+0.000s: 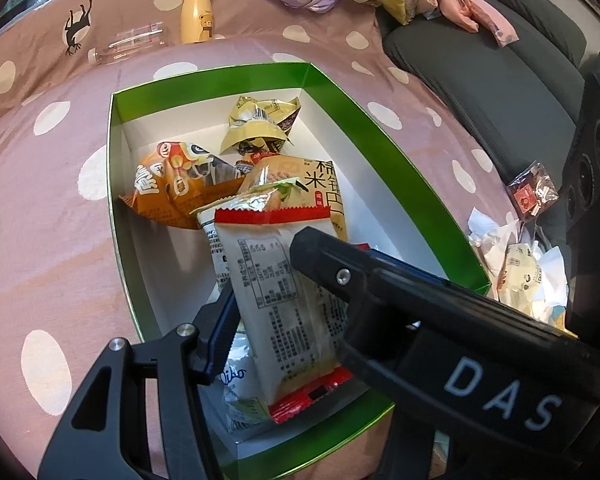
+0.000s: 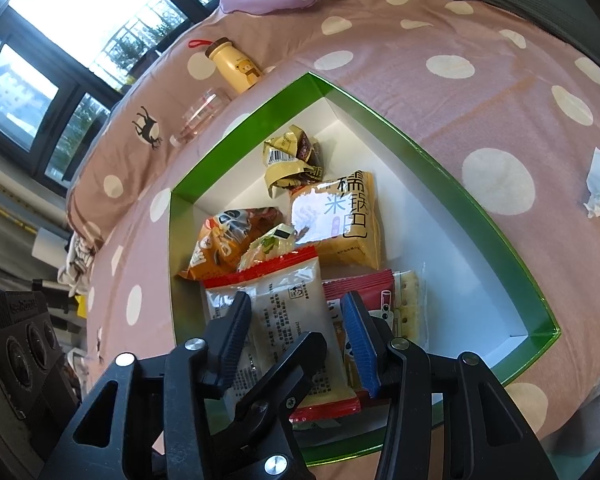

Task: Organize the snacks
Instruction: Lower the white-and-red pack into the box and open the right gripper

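A green box (image 1: 116,200) with a white inside sits on the pink dotted bedcover and holds several snack packets. A white packet with red ends (image 1: 276,300) lies tilted over the others at the near end. My left gripper (image 1: 268,280) is shut on it, its blue pad (image 1: 220,328) against the packet's left edge and the black finger marked DAS (image 1: 380,292) across its right side. My right gripper (image 2: 296,300) is shut on the same packet (image 2: 292,312), one pad at each side. Farther in lie an orange packet (image 2: 224,240) and a rice-cracker packet (image 2: 340,216).
A crumpled yellow wrapper (image 1: 260,124) lies at the box's far end. A yellow bear bottle (image 1: 197,12) and a clear bottle (image 1: 132,42) rest beyond the box. Crumpled tissues and wrappers (image 1: 516,264) and a small red packet (image 1: 532,196) lie to its right, by a grey cushion (image 1: 500,80).
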Demonstrator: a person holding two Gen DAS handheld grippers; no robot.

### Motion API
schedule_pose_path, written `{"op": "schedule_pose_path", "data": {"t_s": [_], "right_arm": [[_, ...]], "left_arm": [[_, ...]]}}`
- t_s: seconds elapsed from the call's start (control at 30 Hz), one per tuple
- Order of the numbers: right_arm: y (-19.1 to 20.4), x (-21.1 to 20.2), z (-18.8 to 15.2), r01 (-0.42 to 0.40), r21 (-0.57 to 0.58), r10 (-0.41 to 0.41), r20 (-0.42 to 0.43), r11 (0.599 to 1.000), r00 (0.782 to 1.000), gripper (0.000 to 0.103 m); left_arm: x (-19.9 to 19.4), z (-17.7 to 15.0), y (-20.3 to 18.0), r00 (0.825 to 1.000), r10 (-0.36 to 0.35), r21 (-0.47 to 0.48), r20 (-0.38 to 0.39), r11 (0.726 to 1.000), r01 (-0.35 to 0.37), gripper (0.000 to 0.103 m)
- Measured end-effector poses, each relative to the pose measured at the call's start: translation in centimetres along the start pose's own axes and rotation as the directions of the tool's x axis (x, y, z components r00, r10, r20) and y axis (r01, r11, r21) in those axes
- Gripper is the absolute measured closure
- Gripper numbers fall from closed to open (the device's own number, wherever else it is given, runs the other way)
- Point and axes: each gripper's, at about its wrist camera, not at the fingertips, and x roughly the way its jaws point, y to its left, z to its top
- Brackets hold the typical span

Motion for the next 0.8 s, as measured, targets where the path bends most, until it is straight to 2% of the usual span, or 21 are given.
{"op": "schedule_pose_path", "data": {"t_s": [0.8], "right_arm": [[-0.07, 0.09, 0.12, -0.002, 0.01, 0.002, 0.012, 1.0, 1.0, 0.054]], "left_arm": [[0.12, 0.02, 0.23, 0.999, 0.047, -0.009, 0.009, 0.999, -0.047, 0.04]]}}
